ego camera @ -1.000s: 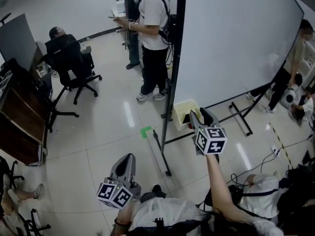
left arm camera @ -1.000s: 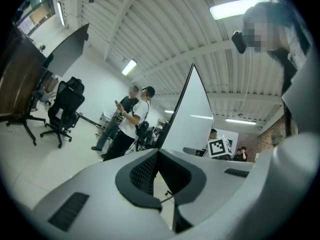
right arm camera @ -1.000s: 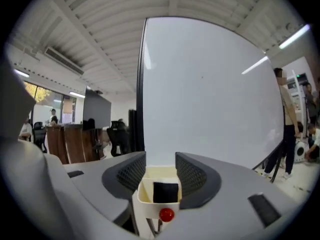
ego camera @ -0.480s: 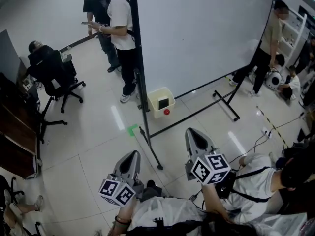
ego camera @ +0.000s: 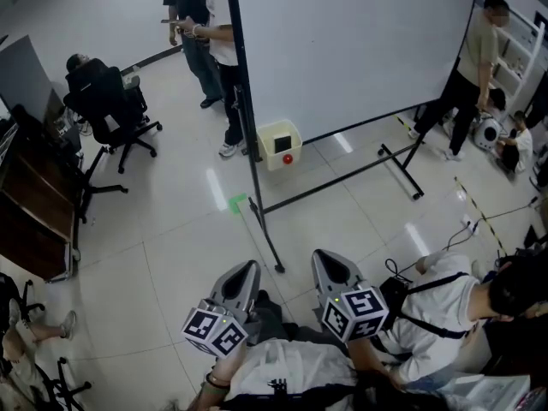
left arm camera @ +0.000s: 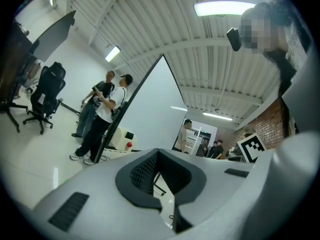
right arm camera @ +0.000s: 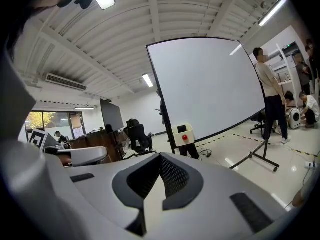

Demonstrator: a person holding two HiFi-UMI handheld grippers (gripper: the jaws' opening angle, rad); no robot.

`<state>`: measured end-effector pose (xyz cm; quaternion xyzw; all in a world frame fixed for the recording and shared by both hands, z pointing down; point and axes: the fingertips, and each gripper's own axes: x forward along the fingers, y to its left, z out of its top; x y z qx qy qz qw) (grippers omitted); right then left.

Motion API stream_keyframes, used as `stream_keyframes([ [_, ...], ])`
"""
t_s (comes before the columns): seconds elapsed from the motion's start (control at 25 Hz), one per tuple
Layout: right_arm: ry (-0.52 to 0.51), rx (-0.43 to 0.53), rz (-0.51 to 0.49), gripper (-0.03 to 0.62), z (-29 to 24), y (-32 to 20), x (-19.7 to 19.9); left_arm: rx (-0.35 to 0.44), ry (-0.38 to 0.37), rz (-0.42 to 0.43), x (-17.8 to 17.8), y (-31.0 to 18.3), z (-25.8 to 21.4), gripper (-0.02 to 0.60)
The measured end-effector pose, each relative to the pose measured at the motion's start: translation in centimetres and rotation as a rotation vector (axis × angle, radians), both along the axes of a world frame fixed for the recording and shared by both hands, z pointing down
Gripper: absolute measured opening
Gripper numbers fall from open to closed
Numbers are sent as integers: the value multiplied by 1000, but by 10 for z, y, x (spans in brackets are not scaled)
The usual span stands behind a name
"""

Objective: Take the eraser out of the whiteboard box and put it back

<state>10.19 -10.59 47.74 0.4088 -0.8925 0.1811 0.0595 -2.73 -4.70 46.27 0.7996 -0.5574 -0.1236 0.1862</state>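
The cream whiteboard box (ego camera: pixel 280 144) hangs low on the whiteboard's (ego camera: pixel 351 41) left post, with a dark rectangle on its top and a red dot on its front. I cannot make out the eraser as a separate thing. The right gripper view has the box (right arm camera: pixel 183 134) far ahead beside the post. My left gripper (ego camera: pixel 246 268) and right gripper (ego camera: pixel 330 258) are held close to my body, well short of the box and pointing toward it. Both are shut with nothing between the jaws. The left gripper view shows the box (left arm camera: pixel 122 139) small and distant.
The whiteboard stand's floor rail (ego camera: pixel 265 229) runs toward me between the grippers and the box. Two people (ego camera: pixel 210 24) stand left of the board and another (ego camera: pixel 475 50) at its right end. An office chair (ego camera: pixel 107 101) and a dark desk (ego camera: pixel 34 204) stand at the left. A person (ego camera: pixel 437 306) sits close on my right.
Both grippers have drawn back from the box toward my body. The right gripper, open right at the box a second ago, is now shut and empty. The whiteboard looks farther off.
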Motion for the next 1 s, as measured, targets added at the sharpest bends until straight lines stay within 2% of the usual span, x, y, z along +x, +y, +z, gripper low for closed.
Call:
stream_keyframes([
  [0.16, 9, 10, -34, 17, 0, 16, 1, 4, 5, -56, -2, 18, 0, -12],
  [0.48, 21, 24, -64, 17, -2, 24, 4, 11, 2, -107, -4, 37, -2, -14],
  [1.0, 26, 33, -69, 17, -10, 14, 17, 20, -9, -84, 13, 21, -11, -13],
])
